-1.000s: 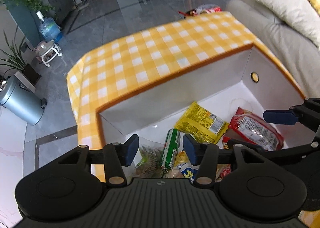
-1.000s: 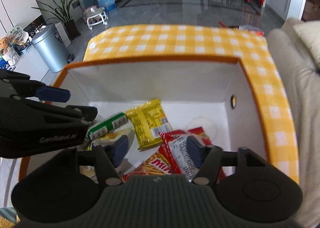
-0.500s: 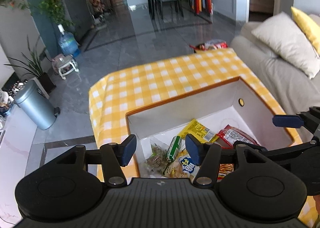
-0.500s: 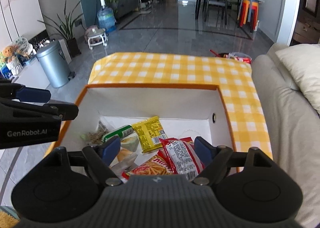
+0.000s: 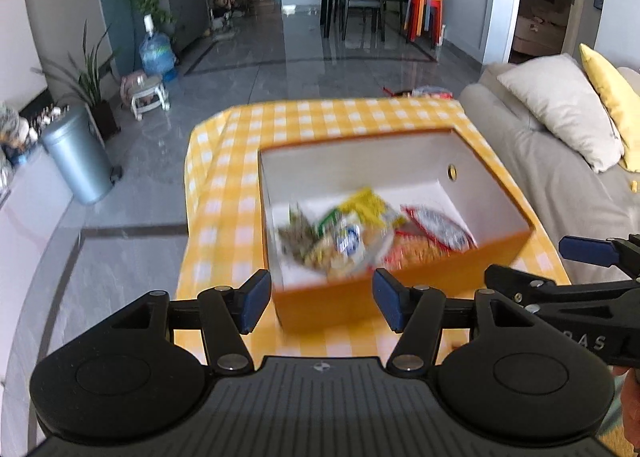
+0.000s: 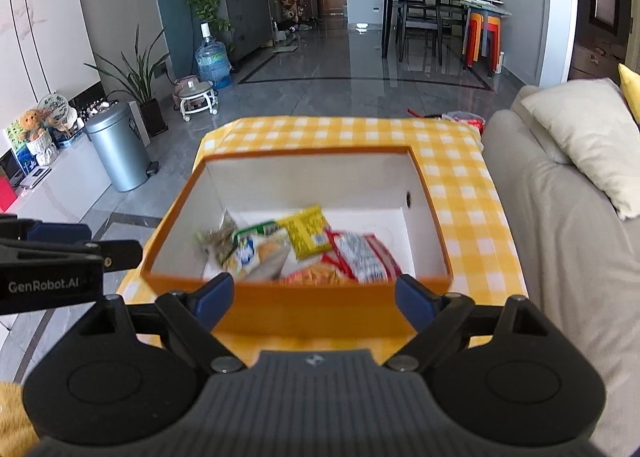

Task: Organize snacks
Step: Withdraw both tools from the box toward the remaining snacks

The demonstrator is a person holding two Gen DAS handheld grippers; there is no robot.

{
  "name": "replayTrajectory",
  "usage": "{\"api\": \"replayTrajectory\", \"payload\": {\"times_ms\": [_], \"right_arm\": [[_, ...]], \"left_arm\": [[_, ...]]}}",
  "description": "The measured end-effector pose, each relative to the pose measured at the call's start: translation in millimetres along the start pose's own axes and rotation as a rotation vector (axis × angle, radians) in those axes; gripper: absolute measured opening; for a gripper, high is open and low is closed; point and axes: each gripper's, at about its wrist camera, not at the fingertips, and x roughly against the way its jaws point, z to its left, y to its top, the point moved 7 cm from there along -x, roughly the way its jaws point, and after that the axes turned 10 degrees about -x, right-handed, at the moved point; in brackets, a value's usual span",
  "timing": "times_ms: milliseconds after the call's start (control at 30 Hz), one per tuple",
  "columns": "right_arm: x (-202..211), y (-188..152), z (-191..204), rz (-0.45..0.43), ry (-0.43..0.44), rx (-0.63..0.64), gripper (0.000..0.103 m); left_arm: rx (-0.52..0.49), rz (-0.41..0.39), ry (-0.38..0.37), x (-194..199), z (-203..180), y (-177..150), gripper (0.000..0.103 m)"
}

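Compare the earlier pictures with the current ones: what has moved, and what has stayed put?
Both tongs, left and right, have drawn back out of the orange box and hang before it, empty; the right one's jaws are opening. The snack packets stay inside the box on the checked cloth.

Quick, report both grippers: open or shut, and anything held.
Left gripper: open, nothing between its fingers, above the orange box's near wall.
Right gripper: jaws opening, wide apart, nothing between them.

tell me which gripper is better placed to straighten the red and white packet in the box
Right. The red and white snack packet lies on the right gripper side of the orange box; its opening jaws are empty. The left gripper faces the other end.
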Motion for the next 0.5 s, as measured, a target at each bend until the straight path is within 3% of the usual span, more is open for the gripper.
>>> {"api": "replayTrajectory", "payload": {"times_ms": [167, 500], "right_arm": [[8, -36, -13, 0.050, -0.015, -0.027, 0.085], [1, -98, -41, 0.138, -0.093, -0.030, 0.085]], "left_arm": [[0.058, 0.062, -0.058, 3, -4, -33, 0.069], [0.158, 0.112, -0.059, -1, -1, -77, 0.069]]}}
